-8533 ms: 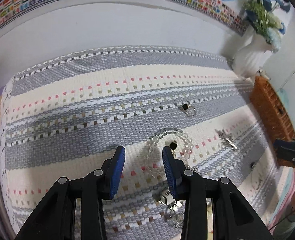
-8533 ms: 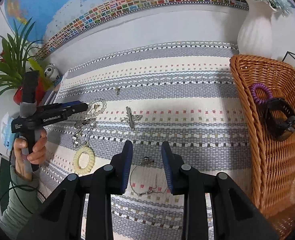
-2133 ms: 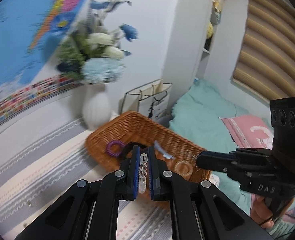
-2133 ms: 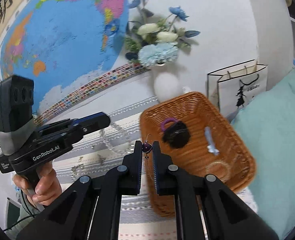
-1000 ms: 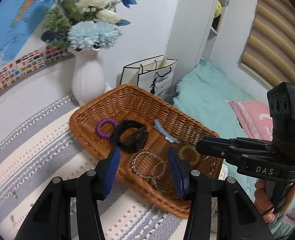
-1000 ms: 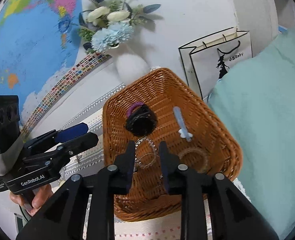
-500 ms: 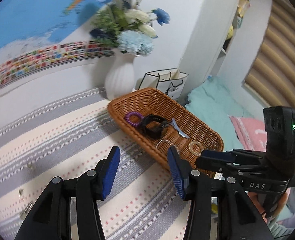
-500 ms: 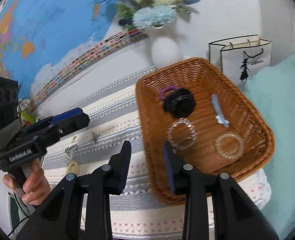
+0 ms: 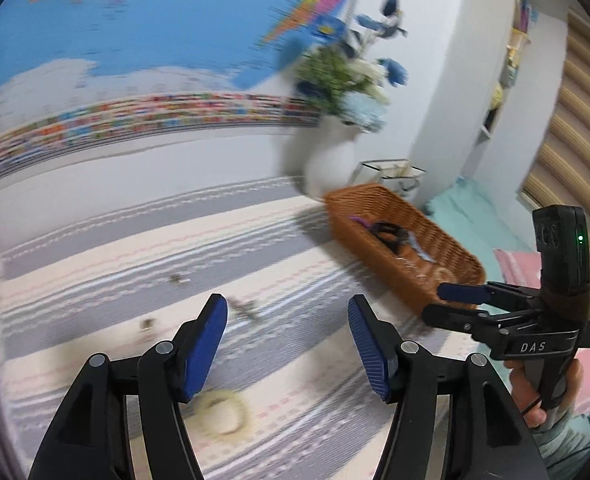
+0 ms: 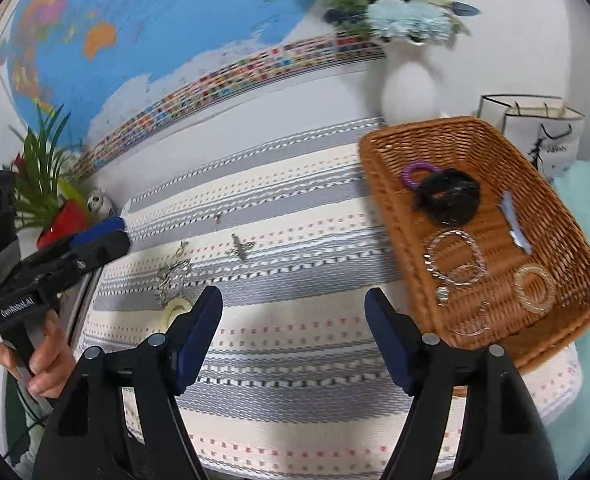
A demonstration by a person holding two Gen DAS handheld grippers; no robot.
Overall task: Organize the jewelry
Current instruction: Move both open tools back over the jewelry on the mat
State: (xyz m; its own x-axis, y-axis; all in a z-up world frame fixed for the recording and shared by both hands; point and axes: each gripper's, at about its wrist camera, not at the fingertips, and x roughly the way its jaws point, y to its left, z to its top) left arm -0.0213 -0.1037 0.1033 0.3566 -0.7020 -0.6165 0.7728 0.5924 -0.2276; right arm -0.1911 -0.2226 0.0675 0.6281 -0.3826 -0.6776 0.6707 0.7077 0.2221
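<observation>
— Which way does the brown woven wicker basket (image 10: 379, 184) lie?

— Its long axis runs from the desk's back edge, beside the white ribbed vase of blue and white flowers (image 10: 409, 88), toward the front right corner, where its near end reaches past the striped grey, cream and white woven cloth (image 10: 295, 344). Inside lie a purple coil hair tie (image 10: 417, 172), a black scrunchie-like bundle (image 10: 449, 196), a pale blue hair clip (image 10: 515, 224) lengthwise, a clear beaded bracelet (image 10: 453, 256) overlapping thin silver rings, and a clear coil ring (image 10: 535, 288).

— And the jaws?

— Both spread wide, holding nothing. The left gripper (image 9: 287, 344) hangs over the cloth's left half; the right gripper (image 10: 293, 328) sits above the front edge, left of the basket.

— What remains on the cloth?

— A pale yellow coil hair tie (image 10: 177, 309), half behind the right gripper's left finger, a tangled silver chain (image 10: 173, 274) just behind it, a silver cross-shaped clip (image 10: 241, 249) and a tiny metal piece (image 10: 217, 218) farther back.

— Anything hard to read?

— The left wrist view is motion-blurred; there the small pieces are smudges, and the basket's contents barely resolve.
</observation>
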